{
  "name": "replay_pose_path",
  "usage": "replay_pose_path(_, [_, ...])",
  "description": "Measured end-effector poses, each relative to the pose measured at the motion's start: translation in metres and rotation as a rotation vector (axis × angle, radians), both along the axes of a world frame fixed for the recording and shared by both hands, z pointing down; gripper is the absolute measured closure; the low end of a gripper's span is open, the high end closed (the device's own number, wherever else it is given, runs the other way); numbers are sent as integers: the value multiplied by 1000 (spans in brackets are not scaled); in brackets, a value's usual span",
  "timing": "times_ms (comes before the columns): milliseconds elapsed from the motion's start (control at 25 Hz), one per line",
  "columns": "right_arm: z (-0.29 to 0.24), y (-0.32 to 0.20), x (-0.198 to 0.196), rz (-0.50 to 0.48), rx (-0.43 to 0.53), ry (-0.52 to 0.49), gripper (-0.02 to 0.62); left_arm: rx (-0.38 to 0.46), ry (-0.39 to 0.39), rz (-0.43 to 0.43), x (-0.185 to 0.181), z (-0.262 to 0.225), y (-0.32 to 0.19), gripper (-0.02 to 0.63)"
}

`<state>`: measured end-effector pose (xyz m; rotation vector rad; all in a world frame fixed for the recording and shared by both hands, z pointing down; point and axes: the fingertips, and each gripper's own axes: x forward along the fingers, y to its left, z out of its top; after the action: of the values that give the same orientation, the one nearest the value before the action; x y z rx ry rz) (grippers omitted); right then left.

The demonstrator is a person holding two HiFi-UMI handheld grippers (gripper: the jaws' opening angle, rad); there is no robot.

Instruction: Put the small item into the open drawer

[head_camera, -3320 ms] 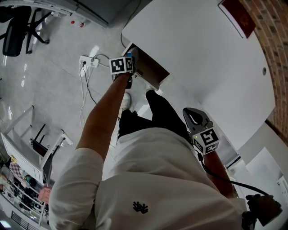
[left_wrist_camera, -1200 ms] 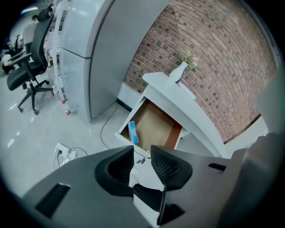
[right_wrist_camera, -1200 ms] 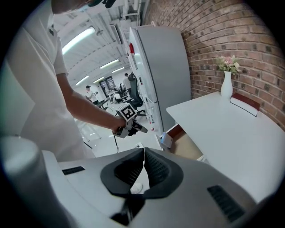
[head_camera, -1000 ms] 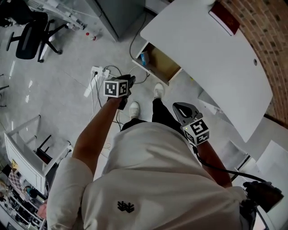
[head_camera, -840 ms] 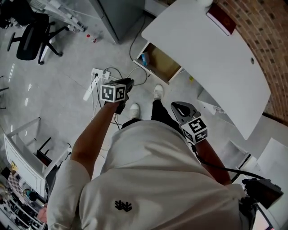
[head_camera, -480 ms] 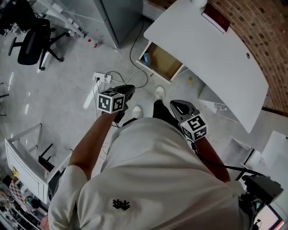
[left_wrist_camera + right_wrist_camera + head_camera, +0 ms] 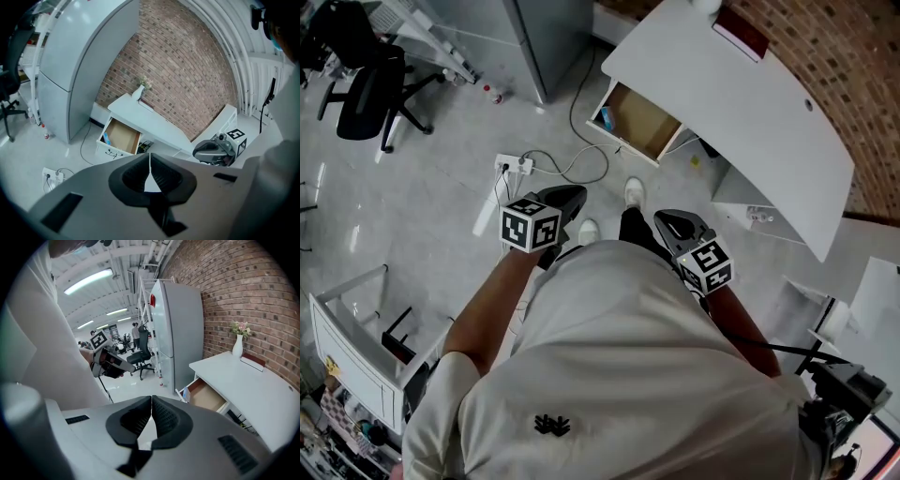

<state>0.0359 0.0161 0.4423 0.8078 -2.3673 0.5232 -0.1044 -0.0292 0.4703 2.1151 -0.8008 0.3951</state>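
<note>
Left gripper [image 7: 149,164] and right gripper [image 7: 151,408]: jaws pressed together, nothing between them. Small blue item [image 7: 605,119] lies inside the open wood-lined drawer [image 7: 639,122] of the white bench [image 7: 741,103]. Risk: the white power strip [image 7: 514,165] and its cable lie near the feet, so snagging them is likely.
</note>
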Motion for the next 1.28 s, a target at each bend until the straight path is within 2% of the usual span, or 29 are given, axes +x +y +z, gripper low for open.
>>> replay_pose_path(520, [-5, 36, -10, -3, 28, 2, 566, 60, 1, 21, -3, -16, 41, 575])
replay_pose_path(1280, [-7, 63, 0, 36, 36, 4, 566, 67, -14, 65, 10, -12, 64, 575])
